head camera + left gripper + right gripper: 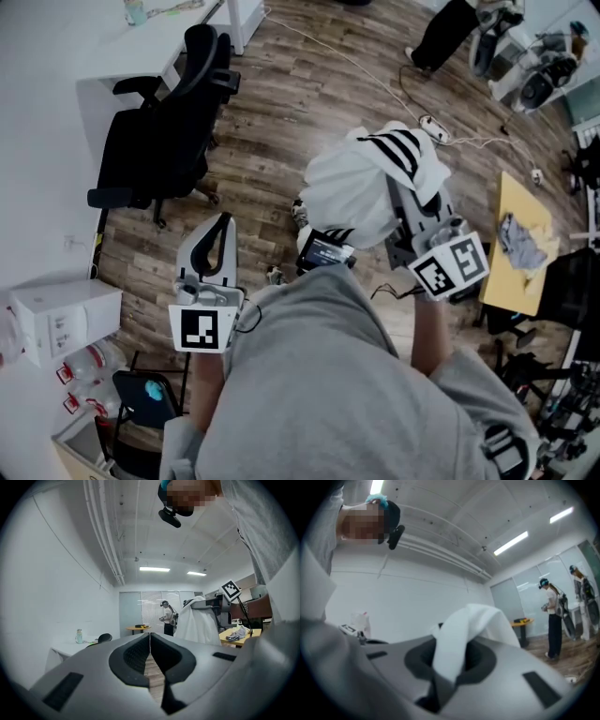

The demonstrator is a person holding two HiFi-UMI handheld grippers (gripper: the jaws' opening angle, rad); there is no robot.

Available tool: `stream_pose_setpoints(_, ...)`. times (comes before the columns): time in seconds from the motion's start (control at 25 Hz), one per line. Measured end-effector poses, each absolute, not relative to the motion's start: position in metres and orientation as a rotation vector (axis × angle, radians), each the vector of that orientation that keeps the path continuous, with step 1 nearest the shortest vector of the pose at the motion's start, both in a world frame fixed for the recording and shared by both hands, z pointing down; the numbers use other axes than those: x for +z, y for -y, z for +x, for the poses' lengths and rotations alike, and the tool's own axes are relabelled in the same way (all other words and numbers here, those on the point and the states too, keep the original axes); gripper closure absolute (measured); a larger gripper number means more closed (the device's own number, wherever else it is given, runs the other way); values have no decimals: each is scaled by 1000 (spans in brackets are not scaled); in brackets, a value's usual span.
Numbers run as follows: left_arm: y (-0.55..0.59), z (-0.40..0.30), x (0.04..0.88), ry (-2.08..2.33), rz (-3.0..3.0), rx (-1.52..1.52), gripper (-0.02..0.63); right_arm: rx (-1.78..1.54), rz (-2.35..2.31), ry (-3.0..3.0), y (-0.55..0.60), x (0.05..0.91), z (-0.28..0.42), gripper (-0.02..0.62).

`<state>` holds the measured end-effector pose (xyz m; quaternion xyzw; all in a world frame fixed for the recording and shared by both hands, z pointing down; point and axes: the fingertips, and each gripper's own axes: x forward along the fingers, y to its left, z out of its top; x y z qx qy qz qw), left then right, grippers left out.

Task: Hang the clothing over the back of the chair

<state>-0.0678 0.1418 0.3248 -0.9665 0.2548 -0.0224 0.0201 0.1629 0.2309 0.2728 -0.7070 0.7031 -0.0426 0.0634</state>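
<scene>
A white garment with black stripes (370, 183) hangs bunched from my right gripper (405, 202), which is shut on a fold of it; in the right gripper view the white cloth (461, 630) rises from between the jaws. The garment (199, 620) also shows at the right of the left gripper view, held up in the air. The black office chair (164, 122) stands at the upper left beside a white desk, its back (104, 638) low and far off in the left gripper view. My left gripper (222, 225) points toward the chair, shut with nothing in it (150, 637).
A white desk (112, 47) runs behind the chair. A yellow table (520, 272) with a crumpled cloth stands at the right. White boxes (66, 314) sit at the lower left. Cables (441, 131) lie on the wood floor. Other people (553, 616) stand far across the room.
</scene>
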Motion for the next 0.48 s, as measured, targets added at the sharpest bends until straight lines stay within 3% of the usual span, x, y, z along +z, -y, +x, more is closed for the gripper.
stream_pose_setpoints(0.48, -66, -55, 323, -966, -2947, -81, 569, -164, -2026, -2227, -134, 277, 191, 534)
